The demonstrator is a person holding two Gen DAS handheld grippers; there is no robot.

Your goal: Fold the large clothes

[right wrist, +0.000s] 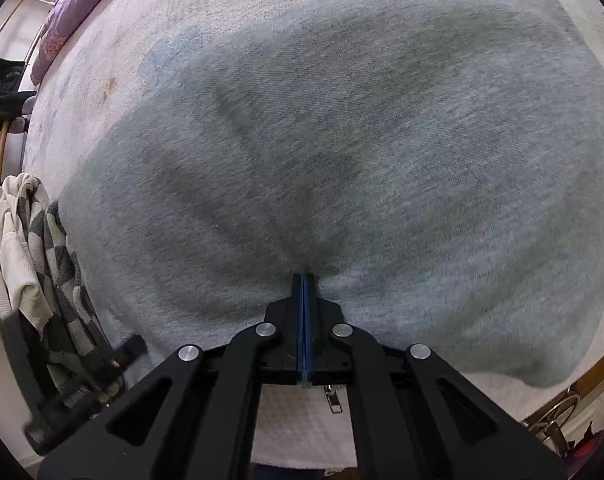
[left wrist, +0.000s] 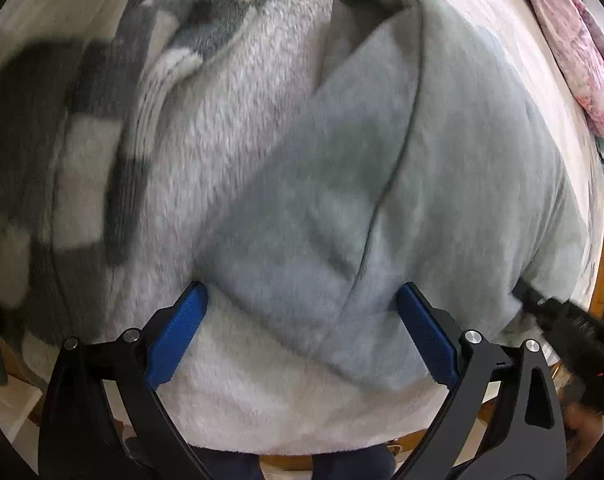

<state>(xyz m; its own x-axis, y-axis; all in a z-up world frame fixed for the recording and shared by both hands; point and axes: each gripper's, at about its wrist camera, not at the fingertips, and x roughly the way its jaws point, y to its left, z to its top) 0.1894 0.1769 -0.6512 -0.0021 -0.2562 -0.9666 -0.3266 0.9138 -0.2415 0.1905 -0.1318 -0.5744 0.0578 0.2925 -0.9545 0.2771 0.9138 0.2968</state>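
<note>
A large grey sweatshirt (left wrist: pixel 442 152) lies spread on a white fleece bed cover (left wrist: pixel 242 152), one part folded over along a dark seam. My left gripper (left wrist: pixel 302 312) is open, its blue pads (left wrist: pixel 182 332) wide apart over the garment's near folded edge, holding nothing. In the right wrist view the same grey sweatshirt (right wrist: pixel 362 140) fills the frame. My right gripper (right wrist: pixel 304 280) is shut, its tips pinching the garment's near edge, with wrinkles fanning out from the pinch. The right gripper also shows at the right edge of the left wrist view (left wrist: pixel 558 320).
A grey-and-white checkered blanket (left wrist: pixel 82 140) lies bunched at the left. A pink floral quilt (left wrist: pixel 574 52) lies at the far right of the bed. In the right wrist view, checkered and cream clothes (right wrist: pixel 34 260) hang at the left, and a purple quilt (right wrist: pixel 74 4) lies at the top left.
</note>
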